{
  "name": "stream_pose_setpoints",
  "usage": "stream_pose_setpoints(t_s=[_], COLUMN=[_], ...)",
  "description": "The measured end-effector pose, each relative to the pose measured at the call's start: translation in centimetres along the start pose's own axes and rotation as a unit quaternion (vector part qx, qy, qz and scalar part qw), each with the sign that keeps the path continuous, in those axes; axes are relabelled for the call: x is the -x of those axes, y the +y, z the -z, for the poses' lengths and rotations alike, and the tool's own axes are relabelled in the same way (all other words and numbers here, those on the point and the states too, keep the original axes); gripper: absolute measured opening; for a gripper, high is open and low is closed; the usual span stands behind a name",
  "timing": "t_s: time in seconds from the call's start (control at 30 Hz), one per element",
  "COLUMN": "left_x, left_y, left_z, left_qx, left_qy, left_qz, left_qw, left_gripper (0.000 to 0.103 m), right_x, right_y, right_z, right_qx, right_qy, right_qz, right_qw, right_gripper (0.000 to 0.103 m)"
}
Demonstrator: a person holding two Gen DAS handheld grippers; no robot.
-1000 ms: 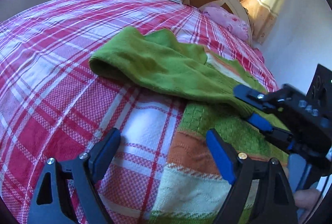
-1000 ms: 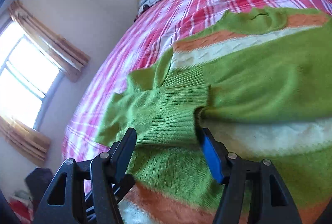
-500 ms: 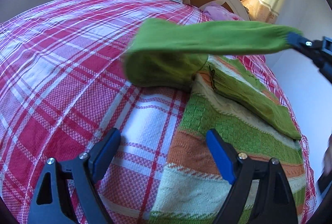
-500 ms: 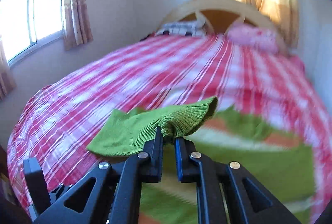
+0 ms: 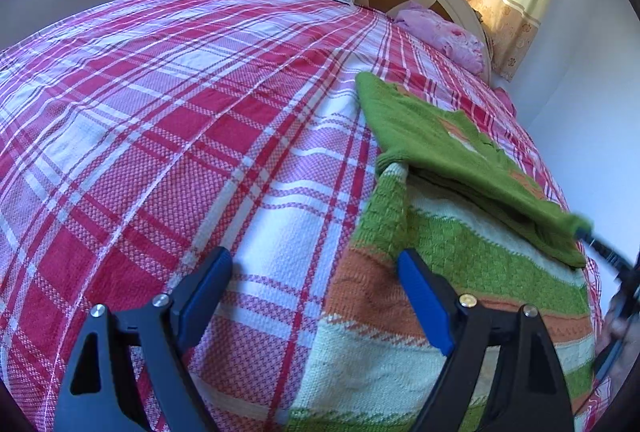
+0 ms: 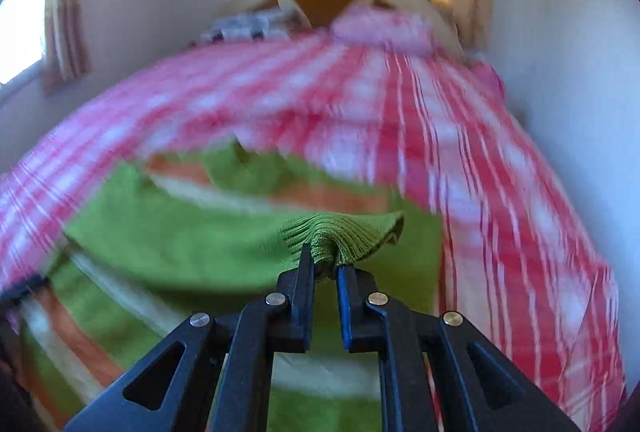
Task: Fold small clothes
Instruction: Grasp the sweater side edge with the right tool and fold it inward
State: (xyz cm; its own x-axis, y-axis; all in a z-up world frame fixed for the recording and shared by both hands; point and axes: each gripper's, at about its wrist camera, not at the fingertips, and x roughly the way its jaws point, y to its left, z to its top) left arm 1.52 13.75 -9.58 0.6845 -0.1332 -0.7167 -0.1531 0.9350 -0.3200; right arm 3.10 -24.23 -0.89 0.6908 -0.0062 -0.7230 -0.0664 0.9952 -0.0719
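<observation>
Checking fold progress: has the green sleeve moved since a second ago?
Yes. The green sleeve, shut in the right gripper, has swung from the plaid bedspread rightward across the striped sweater.

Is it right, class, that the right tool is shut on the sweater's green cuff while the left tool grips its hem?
Not quite. The left tool is open and grips nothing, as the left wrist view shows. The right tool is indeed shut on the sweater's green cuff.
</observation>
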Motion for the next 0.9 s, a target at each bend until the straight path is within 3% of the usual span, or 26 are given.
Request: stream_pose_setpoints(t_s=[0.13, 0.27, 0.37, 0.5, 0.57, 0.7, 0.8, 0.9], left_x=[-0.1, -0.1, -0.1, -0.2, -0.2, -0.3, -0.3, -0.4], left_y=[-0.1, 0.0, -0.1, -0.1, -0.1, -0.1, -0.2, -0.3], left_z=[0.0, 0.0, -0.1, -0.1, -0.1, -0.1, -0.1, 0.0], left_qx=[-0.001, 0.0, 0.0, -0.002, -0.004, -0.005, -0.007, -0.01], left_qy=[0.001, 0.001, 0.001, 0.001, 0.002, 0.002, 0.003, 0.004], left_qz=[-0.003, -0.002, -0.002, -0.005, -0.007, -0.01, -0.015, -0.02], left_qw=[1.0, 1.0, 1.0, 1.0, 1.0, 0.9999, 0.9999, 0.9997], left_gripper=[0.088, 0.088, 0.088, 0.088, 0.088, 0.089, 0.089, 0.09], right_x=[-1.7, -0.9, 0.9, 4.0, 4.9, 3.8, 0.2, -4.4], right_y=[0.5, -0.9, -2.0, -3.3, -3.7, -1.8, 0.7, 0.7], right_z=[2.3, 2.9, 4.0, 4.0, 3.0, 0.1, -0.7, 0.5], right_qx=[0.02, -0.001, -0.021, -0.066, -0.092, -0.097, -0.067, -0.092], right_qy=[0.03, 0.053, 0.057, 0.019, -0.011, -0.03, 0.008, 0.081], right_qz=[0.027, 0.032, 0.025, 0.068, 0.048, -0.01, -0.014, 0.0], right_qw=[0.999, 0.998, 0.998, 0.995, 0.995, 0.995, 0.998, 0.992], right_gripper=[0.011, 0.039, 0.038, 0.033, 0.026, 0.026, 0.026, 0.026])
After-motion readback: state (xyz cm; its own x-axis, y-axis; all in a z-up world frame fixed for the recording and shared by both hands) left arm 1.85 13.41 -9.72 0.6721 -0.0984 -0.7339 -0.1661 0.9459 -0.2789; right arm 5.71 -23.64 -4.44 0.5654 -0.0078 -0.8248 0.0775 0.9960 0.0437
